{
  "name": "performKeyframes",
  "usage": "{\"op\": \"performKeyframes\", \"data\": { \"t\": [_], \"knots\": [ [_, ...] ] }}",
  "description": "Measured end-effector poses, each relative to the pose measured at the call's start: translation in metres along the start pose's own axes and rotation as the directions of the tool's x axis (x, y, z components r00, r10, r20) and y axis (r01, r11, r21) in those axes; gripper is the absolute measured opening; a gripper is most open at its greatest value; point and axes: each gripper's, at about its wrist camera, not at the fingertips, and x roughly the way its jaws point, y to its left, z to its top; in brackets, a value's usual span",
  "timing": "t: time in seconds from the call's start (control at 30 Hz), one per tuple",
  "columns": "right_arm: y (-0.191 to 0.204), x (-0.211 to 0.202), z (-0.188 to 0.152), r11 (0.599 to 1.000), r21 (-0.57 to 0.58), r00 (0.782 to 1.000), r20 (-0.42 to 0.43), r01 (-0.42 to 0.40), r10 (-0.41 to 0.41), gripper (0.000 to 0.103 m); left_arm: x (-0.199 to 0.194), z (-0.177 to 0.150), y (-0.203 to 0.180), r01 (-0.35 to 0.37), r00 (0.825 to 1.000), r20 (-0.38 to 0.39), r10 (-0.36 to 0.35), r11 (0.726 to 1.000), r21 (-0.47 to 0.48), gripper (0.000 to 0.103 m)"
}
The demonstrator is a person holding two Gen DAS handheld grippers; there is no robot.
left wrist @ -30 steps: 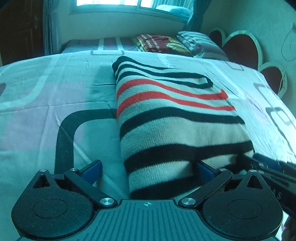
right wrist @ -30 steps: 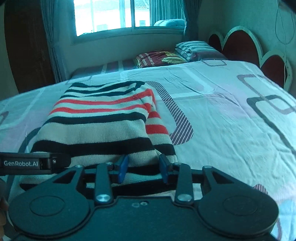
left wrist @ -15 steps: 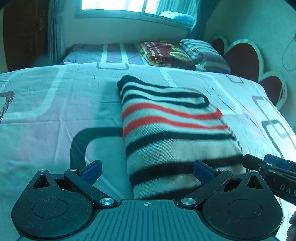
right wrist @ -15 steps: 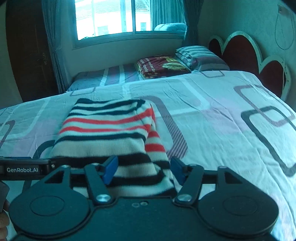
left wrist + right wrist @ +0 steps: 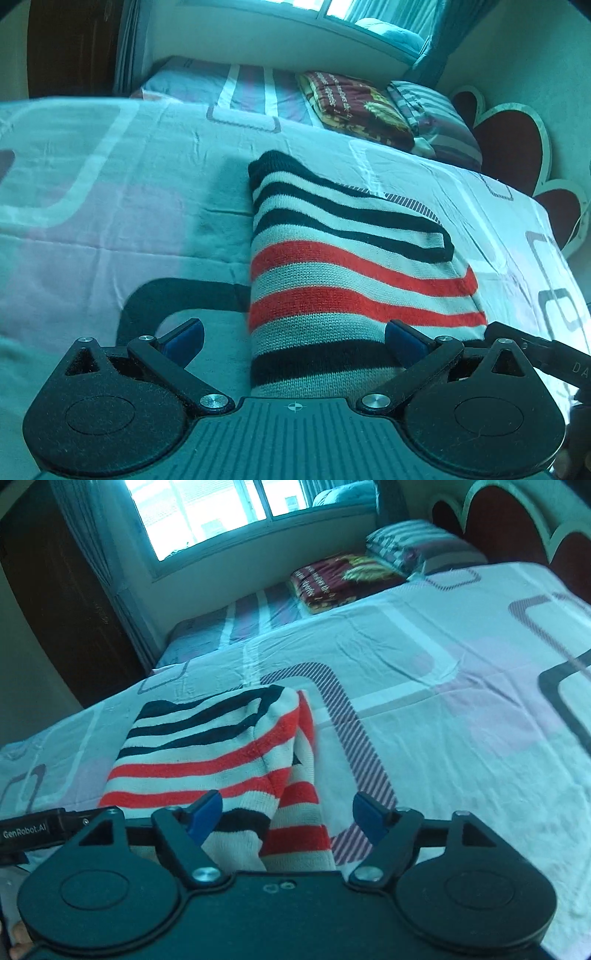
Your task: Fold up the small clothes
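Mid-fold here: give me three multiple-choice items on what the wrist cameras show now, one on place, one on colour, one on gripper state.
1. Where does the sweater lie?
A. on the bed
B. on the windowsill
C. on a chair

2. Which stripe colours does it carry on its pale ground?
A. green and yellow
B. black and red
C. only blue

3. How does the right gripper stand?
A. shut on the sweater
B. shut, empty
C. open

Answers: 1 A, it rests flat on the patterned bedsheet. 2 B, black bands and red bands show in both views. 3 C, its blue fingers stand wide apart over the sweater's edge.
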Motion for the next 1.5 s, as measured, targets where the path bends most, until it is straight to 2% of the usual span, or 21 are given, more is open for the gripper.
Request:
{"op": "performKeyframes", "data": {
  "t": [0.07, 0.2, 0.27, 0.37, 0.47, 0.5, 0.6, 0.7, 0.73, 0.77, 0.83, 0.93, 1.03, 1.07, 1.13, 1.2, 1.27, 1.33, 1.4, 1.5],
  "knots": [
    [-0.006, 0.01, 0.002, 1.0, 0.007, 1.0, -0.019, -0.003, 0.003, 0.082, 0.01, 0.0, 0.004, 0.024, 0.999, -0.028, -0.025, 0.999, -0.031, 0.103],
    [-0.019, 0.027, -0.001, 0.995, 0.062, 0.994, -0.067, -0.079, 0.084, 0.081, 0.026, -0.004, 0.01, 0.073, 0.996, -0.05, -0.077, 0.993, -0.091, 0.103],
    [-0.022, 0.033, -0.004, 0.99, 0.092, 0.99, -0.077, -0.111, 0.119, 0.079, 0.029, -0.005, 0.005, 0.069, 0.997, -0.037, -0.072, 0.995, -0.07, 0.103],
    [-0.009, 0.035, -0.004, 0.997, 0.018, 0.996, -0.054, -0.075, 0.076, 0.076, 0.032, -0.004, -0.008, 0.046, 0.999, -0.024, -0.046, 0.999, -0.029, 0.103],
    [0.007, 0.029, 0.0, 0.994, -0.112, 1.0, 0.017, 0.003, -0.001, 0.07, 0.034, -0.001, -0.019, -0.003, 1.0, 0.012, 0.002, 0.999, 0.04, 0.103],
    [0.009, 0.035, 0.0, 0.991, -0.134, 1.0, -0.015, 0.005, -0.007, 0.069, 0.038, 0.001, -0.02, -0.007, 1.0, 0.004, 0.007, 0.999, 0.051, 0.103],
    [-0.01, 0.042, 0.001, 0.998, -0.006, 0.997, -0.061, -0.056, 0.055, 0.067, 0.043, 0.008, -0.011, 0.024, 0.999, -0.021, -0.024, 1.0, 0.001, 0.103],
    [-0.014, 0.039, 0.0, 0.997, 0.024, 0.994, -0.069, -0.079, 0.081, 0.066, 0.039, 0.004, -0.009, 0.03, 0.999, -0.02, -0.03, 0.999, 0.013, 0.103],
    [-0.014, 0.038, 0.0, 0.995, 0.03, 0.993, -0.072, -0.096, 0.098, 0.062, 0.039, 0.003, -0.007, 0.034, 0.999, -0.024, -0.035, 0.999, -0.001, 0.103],
    [-0.012, 0.037, 0.0, 0.992, 0.04, 0.989, -0.075, -0.123, 0.125, 0.046, 0.038, 0.003, -0.007, 0.033, 0.999, -0.026, -0.033, 0.999, -0.006, 0.103],
    [-0.005, 0.036, 0.001, 0.995, 0.016, 0.993, -0.067, -0.099, 0.1, 0.044, 0.037, 0.003, -0.009, 0.024, 0.999, -0.027, -0.024, 1.0, -0.003, 0.103],
    [-0.008, 0.035, 0.003, 0.994, 0.028, 0.991, -0.069, -0.108, 0.11, 0.045, 0.037, 0.003, -0.01, 0.017, 0.999, -0.033, -0.017, 1.0, -0.003, 0.103],
    [-0.006, 0.034, 0.004, 0.992, 0.012, 0.986, -0.109, -0.124, 0.125, 0.065, 0.036, 0.002, -0.01, 0.029, 0.998, -0.047, -0.029, 1.0, -0.005, 0.103],
    [-0.006, 0.035, 0.003, 0.989, 0.013, 0.982, -0.122, -0.146, 0.146, 0.077, 0.036, 0.002, -0.008, 0.034, 0.998, -0.053, -0.035, 0.999, -0.013, 0.103],
    [-0.008, 0.04, 0.0, 0.987, 0.03, 0.977, -0.139, -0.158, 0.161, 0.073, 0.036, 0.0, -0.008, 0.042, 0.997, -0.058, -0.043, 0.999, -0.019, 0.103],
    [-0.012, 0.042, -0.002, 0.982, 0.065, 0.975, -0.124, -0.179, 0.186, 0.061, 0.036, -0.002, -0.01, 0.048, 0.997, -0.052, -0.048, 0.999, -0.016, 0.103],
    [-0.013, 0.043, -0.003, 0.98, 0.08, 0.975, -0.118, -0.181, 0.19, 0.06, 0.036, -0.004, -0.012, 0.052, 0.997, -0.05, -0.053, 0.998, -0.022, 0.103],
    [-0.014, 0.042, -0.003, 0.979, 0.082, 0.974, -0.116, -0.186, 0.195, 0.058, 0.036, -0.005, -0.015, 0.064, 0.997, -0.05, -0.065, 0.998, -0.028, 0.097],
    [-0.016, 0.043, -0.002, 0.975, 0.105, 0.971, -0.116, -0.196, 0.208, 0.05, 0.035, -0.004, -0.017, 0.063, 0.997, -0.051, -0.065, 0.997, -0.036, 0.095],
    [-0.015, 0.038, 0.0, 0.973, 0.094, 0.97, -0.11, -0.209, 0.219, 0.039, 0.03, -0.004, -0.015, 0.067, 0.997, -0.045, -0.069, 0.997, -0.05, 0.085]
  ]
}}
